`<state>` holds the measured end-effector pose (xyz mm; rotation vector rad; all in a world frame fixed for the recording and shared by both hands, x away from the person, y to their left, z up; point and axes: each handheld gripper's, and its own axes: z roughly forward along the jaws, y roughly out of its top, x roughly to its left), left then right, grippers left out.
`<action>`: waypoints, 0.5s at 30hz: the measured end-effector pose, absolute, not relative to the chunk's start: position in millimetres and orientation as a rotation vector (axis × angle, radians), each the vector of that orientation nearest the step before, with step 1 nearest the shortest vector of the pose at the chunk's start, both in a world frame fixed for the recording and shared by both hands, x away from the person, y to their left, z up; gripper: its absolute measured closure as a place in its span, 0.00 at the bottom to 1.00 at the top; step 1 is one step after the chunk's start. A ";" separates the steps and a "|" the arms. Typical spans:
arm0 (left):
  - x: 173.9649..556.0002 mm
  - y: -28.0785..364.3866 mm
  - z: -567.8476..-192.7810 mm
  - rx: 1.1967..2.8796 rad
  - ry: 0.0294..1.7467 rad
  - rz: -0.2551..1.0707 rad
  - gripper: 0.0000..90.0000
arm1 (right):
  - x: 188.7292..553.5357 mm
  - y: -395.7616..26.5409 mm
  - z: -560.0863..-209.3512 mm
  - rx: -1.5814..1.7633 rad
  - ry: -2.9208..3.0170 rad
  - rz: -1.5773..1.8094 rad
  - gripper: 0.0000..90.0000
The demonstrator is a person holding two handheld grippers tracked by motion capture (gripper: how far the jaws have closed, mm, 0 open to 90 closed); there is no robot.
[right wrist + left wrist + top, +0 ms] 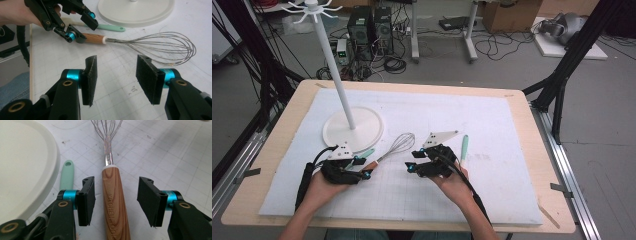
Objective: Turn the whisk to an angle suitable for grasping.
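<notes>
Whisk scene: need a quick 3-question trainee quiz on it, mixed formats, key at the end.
1. True or false: the left gripper has its pads pressed on the whisk handle.
2. Multiple choice: what lies on the mat between the whisk handle and the stand base? A) a mint green handle B) a metal spoon C) a red cup
3. Short answer: what is between the pads of the right gripper?

Key
1. False. The wooden handle lies between the open jaws, with a gap on each side.
2. A
3. Nothing; just the white mat below.
</notes>
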<state>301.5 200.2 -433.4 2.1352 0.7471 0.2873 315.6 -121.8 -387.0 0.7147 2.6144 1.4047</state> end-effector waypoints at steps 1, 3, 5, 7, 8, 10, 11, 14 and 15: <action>301.5 200.3 -433.8 2.136 0.753 0.286 0.55 | 315.5 -122.1 -387.2 0.716 2.612 1.403 0.57; 301.8 200.9 -434.6 2.139 0.761 0.285 0.56 | 315.4 -121.8 -387.8 0.716 2.612 1.403 0.57; 302.3 202.1 -435.1 2.142 0.766 0.283 0.56 | 315.2 -121.3 -388.1 0.716 2.615 1.401 0.56; 302.2 202.1 -435.0 2.141 0.767 0.282 0.56 | 315.0 -120.8 -388.2 0.720 2.614 1.401 0.56; 302.3 201.7 -435.2 2.141 0.768 0.281 0.57 | 315.4 -120.6 -388.4 0.714 2.611 1.404 0.56; 302.4 200.9 -436.0 2.145 0.769 0.276 0.57 | 315.4 -120.2 -388.4 0.713 2.614 1.403 0.56; 302.4 200.6 -436.5 2.151 0.770 0.276 0.58 | 315.3 -120.1 -388.4 0.712 2.616 1.402 0.56; 302.6 200.3 -437.9 2.168 0.772 0.274 0.59 | 315.1 -120.0 -388.3 0.713 2.616 1.402 0.56; 302.6 200.3 -438.5 2.167 0.771 0.271 0.60 | 315.1 -120.1 -388.2 0.713 2.616 1.402 0.56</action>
